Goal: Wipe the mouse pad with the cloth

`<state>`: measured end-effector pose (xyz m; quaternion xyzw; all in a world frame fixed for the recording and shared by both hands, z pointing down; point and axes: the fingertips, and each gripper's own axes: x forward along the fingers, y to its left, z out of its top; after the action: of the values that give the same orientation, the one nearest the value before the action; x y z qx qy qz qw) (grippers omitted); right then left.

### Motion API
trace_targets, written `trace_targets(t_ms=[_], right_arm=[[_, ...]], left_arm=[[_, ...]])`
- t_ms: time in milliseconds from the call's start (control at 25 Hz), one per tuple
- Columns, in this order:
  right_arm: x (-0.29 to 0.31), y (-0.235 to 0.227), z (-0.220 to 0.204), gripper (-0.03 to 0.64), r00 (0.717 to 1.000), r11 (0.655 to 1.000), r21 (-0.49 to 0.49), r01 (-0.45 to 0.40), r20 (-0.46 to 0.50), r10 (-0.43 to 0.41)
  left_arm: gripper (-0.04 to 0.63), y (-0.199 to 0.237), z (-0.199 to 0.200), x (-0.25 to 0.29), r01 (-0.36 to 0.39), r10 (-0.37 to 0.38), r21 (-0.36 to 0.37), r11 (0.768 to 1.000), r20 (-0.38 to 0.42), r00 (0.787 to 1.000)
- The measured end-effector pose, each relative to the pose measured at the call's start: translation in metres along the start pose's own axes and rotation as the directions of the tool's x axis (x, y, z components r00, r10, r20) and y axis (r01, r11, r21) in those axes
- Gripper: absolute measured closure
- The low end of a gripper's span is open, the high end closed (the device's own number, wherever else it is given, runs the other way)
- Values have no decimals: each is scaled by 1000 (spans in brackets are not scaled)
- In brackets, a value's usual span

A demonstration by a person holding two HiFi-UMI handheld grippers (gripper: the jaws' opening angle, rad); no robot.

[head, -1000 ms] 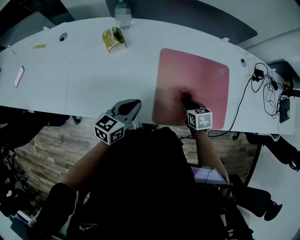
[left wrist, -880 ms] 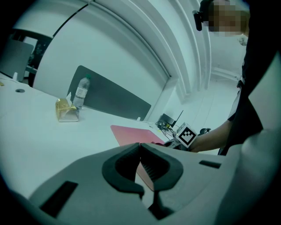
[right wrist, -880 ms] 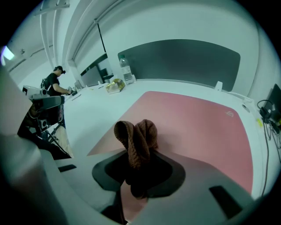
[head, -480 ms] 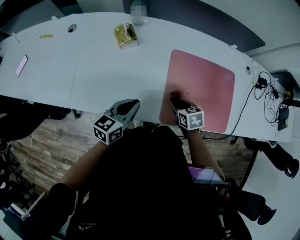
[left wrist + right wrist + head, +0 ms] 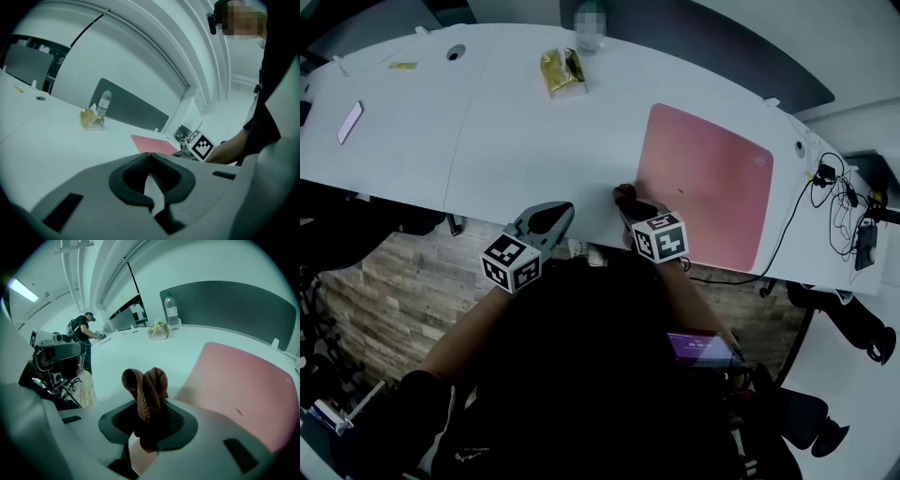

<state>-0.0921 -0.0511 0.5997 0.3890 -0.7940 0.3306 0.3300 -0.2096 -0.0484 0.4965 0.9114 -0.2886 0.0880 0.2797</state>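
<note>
The wiping step looks to be in hand. The right hand-held gripper (image 5: 148,414) is clamped on a bunched brown knitted cloth (image 5: 145,387), which sticks out past its tips. In the head view the cloth (image 5: 624,194) sits at the near left edge of the flat pink rectangular mouse pad (image 5: 708,183), just over the white curved tabletop (image 5: 516,141) rather than on the pink surface. Whether it presses down or hovers cannot be told. From the right gripper view, the mouse pad (image 5: 239,376) spreads away to the right and far side with one small dark speck on it.

The left hand-held gripper (image 5: 149,156) has its jaws together with nothing between them. It hangs at the near edge of the tabletop, well left of the pad, and takes no part.

The next move likely calls for carrying the cloth right and farther in, back onto the pad. It should then be lowered into firm contact and drawn across the part not yet reached, with the grip kept tight so the bunch does not slip.
</note>
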Motion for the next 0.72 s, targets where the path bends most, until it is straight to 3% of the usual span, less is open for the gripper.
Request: trace_targets(t_ms=[240,360,720], right_arm=[[0,7,26,500,991,993,79,-86,110,77],[-1,-13,39,500,989,991,117,-62,138,45],[-4,-66,29,500,995,987,154,48,73,-60]], left_arm=[[586,-1,-1,-2,-17,17,-8,1000,8,1000],[586,-2,-3,0,-24,24,-18,1000,8,1000],[586,-13,-9,10,-23,23,-34,999,0,1000]])
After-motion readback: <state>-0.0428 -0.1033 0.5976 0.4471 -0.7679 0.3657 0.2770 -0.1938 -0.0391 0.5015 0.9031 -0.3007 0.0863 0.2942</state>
